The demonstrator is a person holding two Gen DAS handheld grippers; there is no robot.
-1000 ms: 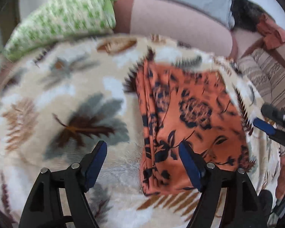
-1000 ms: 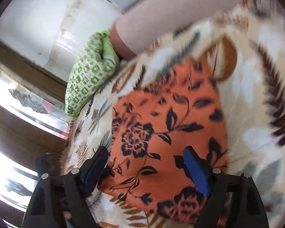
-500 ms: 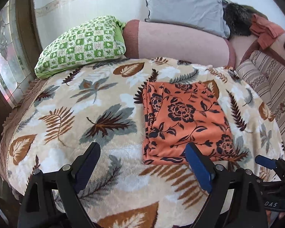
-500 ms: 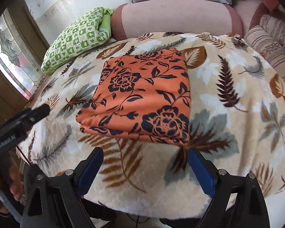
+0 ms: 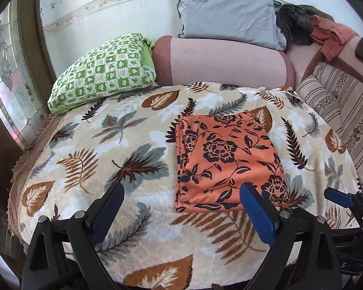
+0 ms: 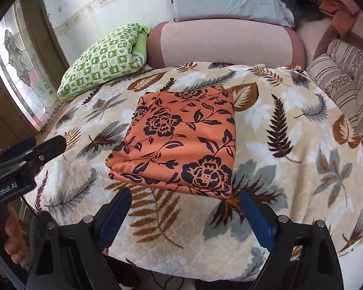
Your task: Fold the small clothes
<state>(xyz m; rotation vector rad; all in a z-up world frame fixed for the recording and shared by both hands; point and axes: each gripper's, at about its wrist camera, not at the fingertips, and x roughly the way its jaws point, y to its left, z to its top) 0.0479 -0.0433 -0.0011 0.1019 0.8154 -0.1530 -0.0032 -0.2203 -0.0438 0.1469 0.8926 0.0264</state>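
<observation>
An orange cloth with dark flowers (image 5: 226, 159) lies folded into a flat rectangle on the leaf-print blanket (image 5: 89, 145); it also shows in the right wrist view (image 6: 181, 140). My left gripper (image 5: 181, 207) is open and empty, held above the blanket just short of the cloth's near edge. My right gripper (image 6: 185, 213) is open and empty, also just short of the cloth's near edge. Each gripper shows at the edge of the other's view: the right one (image 5: 338, 198) and the left one (image 6: 36, 148).
A green checked pillow (image 5: 104, 70), a pink bolster (image 5: 225, 61) and a grey pillow (image 5: 227, 17) lie at the back. A striped cushion (image 5: 338, 101) lies at the right. A glass-panelled door (image 5: 9, 84) stands at the left.
Both grippers have pulled back and up from the cloth, which now lies whole in view. The cloth has not moved.
</observation>
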